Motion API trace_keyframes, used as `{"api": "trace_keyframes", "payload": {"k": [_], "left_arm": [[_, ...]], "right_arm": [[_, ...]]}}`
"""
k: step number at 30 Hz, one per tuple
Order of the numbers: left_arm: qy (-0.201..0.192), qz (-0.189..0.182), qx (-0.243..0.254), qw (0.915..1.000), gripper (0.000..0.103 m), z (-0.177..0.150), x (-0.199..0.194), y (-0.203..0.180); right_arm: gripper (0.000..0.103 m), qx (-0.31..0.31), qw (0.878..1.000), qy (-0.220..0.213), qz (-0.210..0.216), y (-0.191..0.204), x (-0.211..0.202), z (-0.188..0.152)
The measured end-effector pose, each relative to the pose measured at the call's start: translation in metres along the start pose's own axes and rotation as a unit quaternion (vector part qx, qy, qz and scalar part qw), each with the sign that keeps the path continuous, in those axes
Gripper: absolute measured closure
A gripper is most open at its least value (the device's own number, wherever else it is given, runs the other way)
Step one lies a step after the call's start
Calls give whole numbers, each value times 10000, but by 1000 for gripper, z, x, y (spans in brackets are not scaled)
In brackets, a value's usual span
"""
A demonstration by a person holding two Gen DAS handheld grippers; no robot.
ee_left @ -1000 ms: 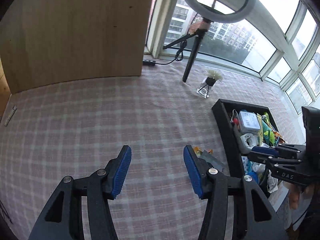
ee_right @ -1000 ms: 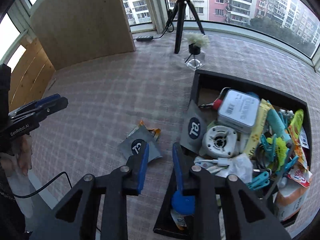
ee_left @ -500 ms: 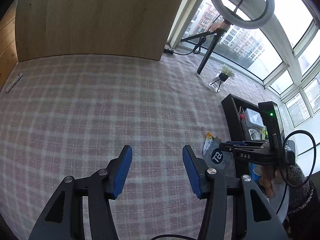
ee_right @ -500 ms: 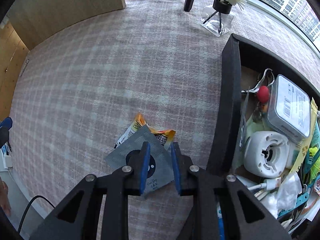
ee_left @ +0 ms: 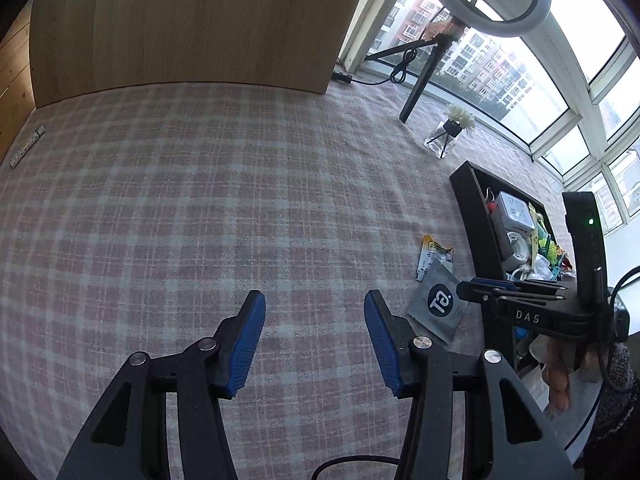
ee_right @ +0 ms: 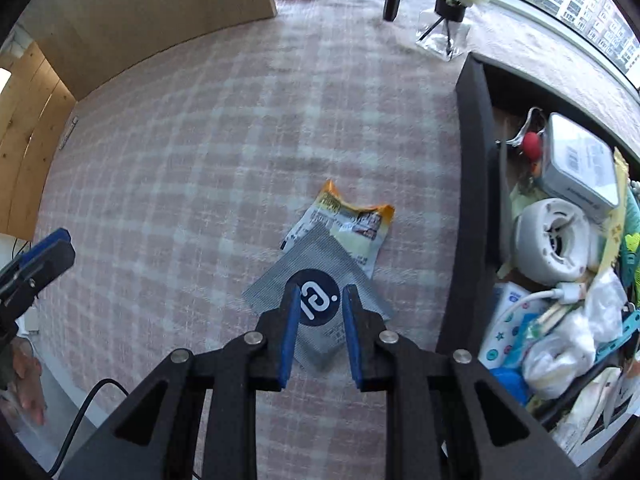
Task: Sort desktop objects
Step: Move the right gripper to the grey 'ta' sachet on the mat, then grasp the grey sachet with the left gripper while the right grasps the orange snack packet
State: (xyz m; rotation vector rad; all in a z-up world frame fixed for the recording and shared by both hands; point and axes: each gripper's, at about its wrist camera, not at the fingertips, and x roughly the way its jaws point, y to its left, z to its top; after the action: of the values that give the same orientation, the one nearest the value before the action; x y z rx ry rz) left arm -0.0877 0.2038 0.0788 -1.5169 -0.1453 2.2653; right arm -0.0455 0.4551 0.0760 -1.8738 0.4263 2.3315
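While the right gripper (ee_right: 318, 312) sits low over the grey sachet (ee_right: 316, 300), its blue pads are only a narrow gap apart, one on each side of the dark round logo, and I can't tell if they actually pinch it. That sachet lies flat on the pink plaid cloth (ee_right: 200, 160), overlapping the near edge of an orange snack packet (ee_right: 352, 220). Just right of both is the black tray (ee_right: 472, 160), crammed with a white speaker, a grey box and clips. Over on the left, the left gripper (ee_left: 314, 336) hangs wide open above bare cloth, holding nothing.
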Motion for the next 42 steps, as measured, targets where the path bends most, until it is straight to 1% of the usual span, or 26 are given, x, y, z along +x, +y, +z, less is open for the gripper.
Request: {"api": "trace_keyframes", "payload": {"k": [2,4,7,8,10,12,14,15,16,17,20,21,24,25,26,27,28,29,30,32,33,35,37,39,40,42], "left_arm": [[-17,4,-39,10000,55,-1,-1,2],[-21,-47,-60,10000,55,-2,-2,3],[-58,-65,33,10000,55,-1,-4,2],[-64,-85,30,9999,55,0,-4,3],[-59,-138,10,9999,55,1,-5,4],[-48,-120,51,9999,55,1,-5,5],[-56,-97,54,9999,55,2,-7,7],[-62,-93,49,9999,55,3,-8,9],[-67,-77,46,9999,55,4,-8,10],[-75,-50,45,9999,55,4,-9,11],[-63,37,20,10000,55,4,-7,16],[-25,61,0,10000,55,4,-5,18],[87,133,-31,9999,55,2,2,21],[139,167,0,9998,55,1,5,22],[184,221,41,9996,55,1,8,21],[227,274,79,9993,54,1,11,19],[288,319,107,9990,53,1,16,17],[372,363,128,9986,52,1,21,14],[465,416,160,9979,51,2,28,10],[627,485,205,9966,51,2,41,0],[717,505,252,9958,49,2,49,-7],[933,571,309,9935,46,5,63,-21],[1059,583,384,9919,43,10,76,-35],[1161,806,382,9892,41,12,87,-43],[1210,833,379,9884,41,14,92,-47],[1262,965,455,9863,41,15,100,-54]], "right_arm": [[79,297,9994,167,116,-10,-2,2],[79,436,9983,317,226,-15,0,0],[79,437,9982,399,135,-16,-3,-15],[78,441,9980,443,107,-13,-2,-26],[78,472,9976,509,-42,-10,2,-35],[78,496,9972,556,-106,-8,10,-39],[78,578,9968,532,-161,-10,19,-37],[78,596,9970,494,-71,-9,21,-36],[78,575,9970,519,-3,-14,25,-25],[78,524,9972,534,6,-10,29,-14],[78,253,9986,458,126,20,36,-1],[78,200,9984,450,260,30,39,5],[78,233,9925,500,1095,51,48,20],[78,239,9907,428,1267,55,47,24],[78,204,9909,328,1289,57,43,26],[78,169,9921,209,1226,58,37,27],[72,157,9933,115,1142,57,32,26],[61,169,9946,50,1020,56,28,29],[55,206,9965,-17,813,55,25,31],[55,283,9990,-105,338,53,21,40],[55,347,9992,-97,171,38,24,42],[55,596,9982,-15,95,22,28,43],[54,839,9964,68,83,12,33,46],[54,906,9958,127,-20,8,38,51],[54,930,9956,110,-98,8,39,53],[49,957,9953,107,-95,10,41,58]]}}
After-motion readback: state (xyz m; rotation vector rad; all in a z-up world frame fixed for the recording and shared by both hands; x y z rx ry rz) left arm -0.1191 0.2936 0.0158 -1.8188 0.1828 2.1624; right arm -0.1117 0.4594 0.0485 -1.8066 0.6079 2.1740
